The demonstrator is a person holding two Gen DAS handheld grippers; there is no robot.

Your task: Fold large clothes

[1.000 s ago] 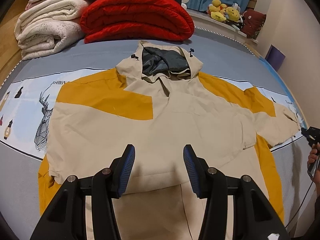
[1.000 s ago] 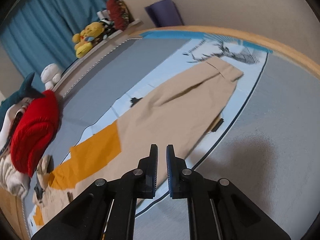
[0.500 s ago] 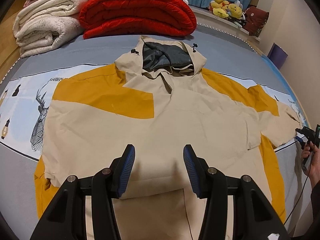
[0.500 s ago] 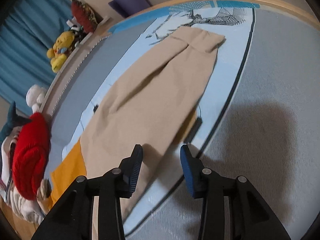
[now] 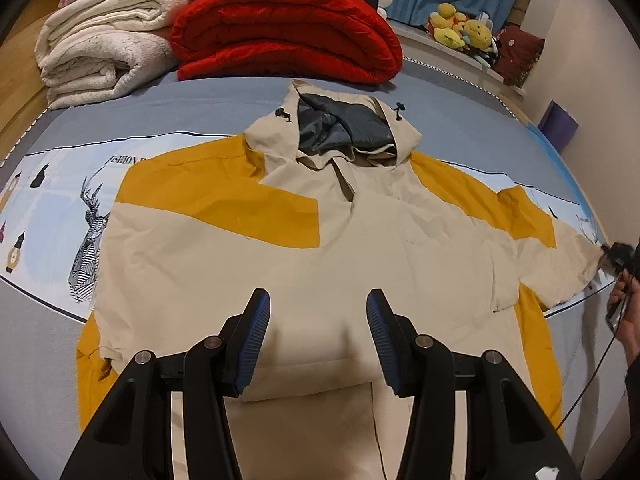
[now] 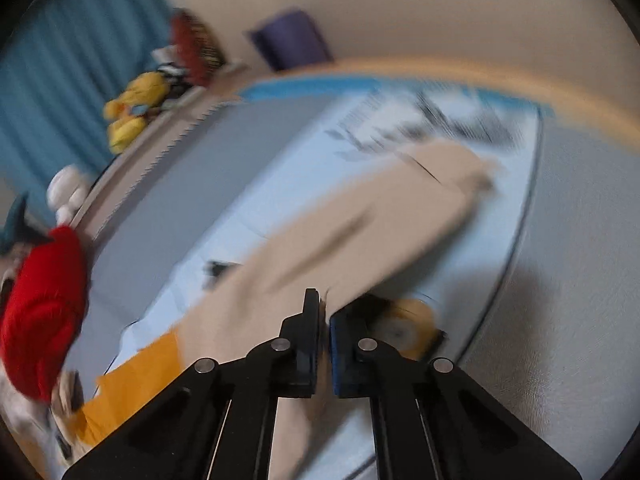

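A beige and mustard hooded jacket point(image 5: 320, 248) lies spread flat on the bed, hood at the far side. My left gripper point(image 5: 316, 320) is open and empty, hovering over the jacket's lower front. In the blurred right wrist view, my right gripper point(image 6: 325, 316) is shut on the edge of the jacket's beige right sleeve point(image 6: 340, 232), which stretches away toward its cuff. The right gripper also shows in the left wrist view point(image 5: 618, 258), at the sleeve's end by the bed's right edge.
A folded red quilt point(image 5: 288, 32) and white blankets point(image 5: 100, 52) are stacked at the bed's far side. Plush toys point(image 5: 460, 28) sit on a ledge by blue curtains. A purple box point(image 5: 558, 124) stands by the wall. The bed's wooden edge point(image 6: 520, 84) curves past the cuff.
My right gripper, open half a second ago, has closed on the sleeve and is moving fast. The left gripper has moved slightly forward over the jacket, still open.
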